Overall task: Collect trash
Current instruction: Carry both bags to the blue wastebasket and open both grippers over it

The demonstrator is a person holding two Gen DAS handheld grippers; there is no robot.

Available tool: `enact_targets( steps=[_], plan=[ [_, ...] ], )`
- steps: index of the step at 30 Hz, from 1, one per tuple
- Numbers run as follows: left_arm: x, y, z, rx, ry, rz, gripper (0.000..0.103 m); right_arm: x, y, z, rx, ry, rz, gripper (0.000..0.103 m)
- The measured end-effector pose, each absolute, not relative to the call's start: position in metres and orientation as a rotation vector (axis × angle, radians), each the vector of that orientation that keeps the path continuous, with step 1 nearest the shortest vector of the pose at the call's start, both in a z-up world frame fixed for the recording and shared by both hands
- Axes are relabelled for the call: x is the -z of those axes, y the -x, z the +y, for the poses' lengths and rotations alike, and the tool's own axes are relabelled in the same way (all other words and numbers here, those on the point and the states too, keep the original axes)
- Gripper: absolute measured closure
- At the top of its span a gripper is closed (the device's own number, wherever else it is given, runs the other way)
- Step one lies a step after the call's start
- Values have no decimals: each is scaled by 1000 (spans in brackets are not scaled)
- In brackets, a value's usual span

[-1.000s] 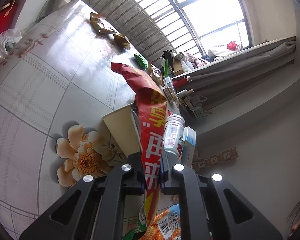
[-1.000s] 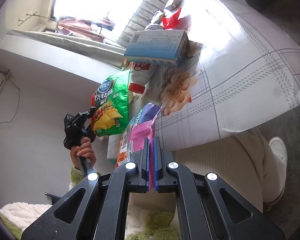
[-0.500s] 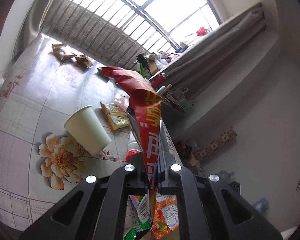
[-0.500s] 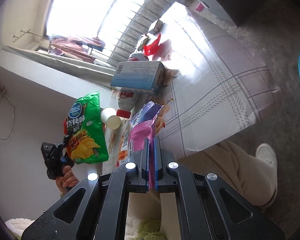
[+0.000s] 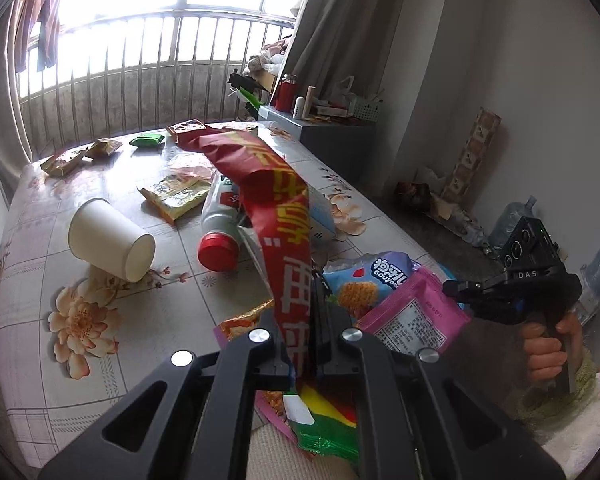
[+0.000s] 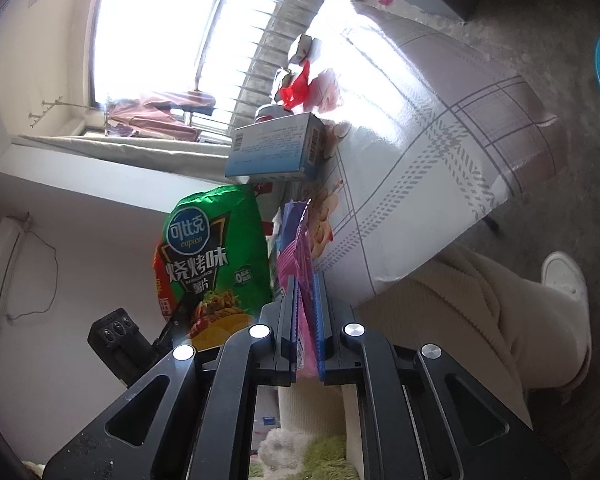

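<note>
Your left gripper (image 5: 303, 328) is squeezed tight on a long red and green crinkly chip bag (image 5: 278, 216). The bag sticks up over the near edge of the flower-patterned table (image 5: 80, 320).

Your right gripper (image 6: 305, 332) has a pink and purple shiny snack wrapper (image 6: 300, 248) between its blue pads, just off that same table edge. Those jaws are opening now, so the wrapper could slip out and fall to the floor. I see no bin under it.

The red bag is floppy. It could bump the white bottle with the red cap (image 5: 220, 236) lying on the table behind it.

The white paper cup (image 5: 110, 240) lies on its side left of the bottle; it looks empty. More wrappers sit farther back on the table.
</note>
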State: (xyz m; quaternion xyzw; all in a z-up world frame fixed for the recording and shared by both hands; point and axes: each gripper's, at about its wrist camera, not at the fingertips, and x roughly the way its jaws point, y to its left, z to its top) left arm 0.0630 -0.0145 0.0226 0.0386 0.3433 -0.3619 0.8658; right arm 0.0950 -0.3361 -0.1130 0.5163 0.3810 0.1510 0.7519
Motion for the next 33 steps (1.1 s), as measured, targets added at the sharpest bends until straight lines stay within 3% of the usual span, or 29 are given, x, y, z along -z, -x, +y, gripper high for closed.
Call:
enact_targets(
  steps=[7,14,15,20,22,33],
  plan=[
    [-17,-66,-15,760,-83,728,97,116,-90,-331,-375,-1145,849,53],
    [-15,-72,-8,750,-45,741,97,127,-94,-316,-400,-1140,911,52],
    [-14,-72,-8,751,-48,739,97,128,-94,-313,-397,-1131,918,53],
    [-16,-71,-10,746,-74,726,97,127,-95,-300,-380,-1082,941,90],
    [-21,-66,-13,738,-107,709,97,125,-94,-299,-401,-1097,919,97],
    [-78,-39,-8,715,-154,574,101,95,-67,-308,-478,-1103,811,99]
  ],
)
